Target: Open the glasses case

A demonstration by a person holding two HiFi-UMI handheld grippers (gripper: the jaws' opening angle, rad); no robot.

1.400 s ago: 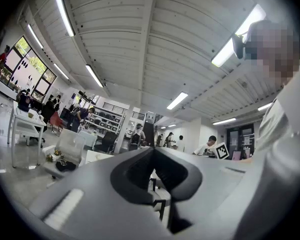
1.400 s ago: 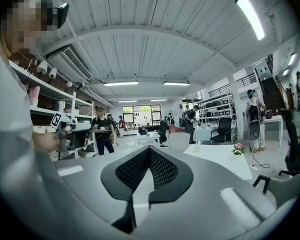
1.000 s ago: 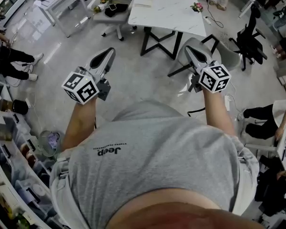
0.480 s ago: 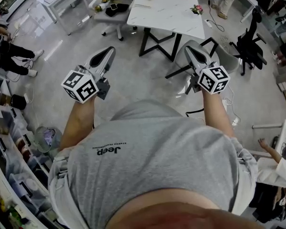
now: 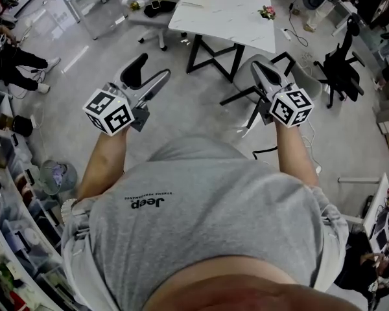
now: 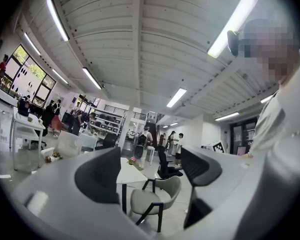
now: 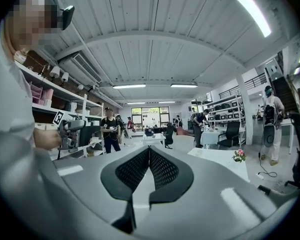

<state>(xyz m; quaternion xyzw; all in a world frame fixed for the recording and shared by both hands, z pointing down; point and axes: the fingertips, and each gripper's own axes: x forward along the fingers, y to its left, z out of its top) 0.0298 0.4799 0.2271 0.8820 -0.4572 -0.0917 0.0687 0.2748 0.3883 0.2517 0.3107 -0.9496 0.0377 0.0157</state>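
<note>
Jaws of the left gripper (image 6: 150, 159) wide apart, just opened, only air between the dark pads. Jaws of the right gripper (image 7: 149, 156) closed, mesh pads pressed tip to tip, nothing caught. Both held out level over the floor and well apart, with left cube (image 5: 110, 113) and right cube (image 5: 292, 107) at the near ends, bare forearms behind them and a grey shirt (image 5: 214, 219) filling the near part of the head view. Farther out, between the two grippers, a white table (image 5: 227, 15) on black legs, with pink flowers (image 5: 267, 10) at its far right corner and a small pale thing and a flat one by its far edge, both too small to name. Case not to be picked out in any view. Grey chair (image 6: 151, 199) at the table's near right side, black chair (image 5: 340, 60) farther right, white chair (image 5: 146, 23) left of the table with a dark thing on its seat. Shelves (image 5: 13, 238) of boxes along the near left, a seated person (image 5: 10, 67) at the far left.
</note>
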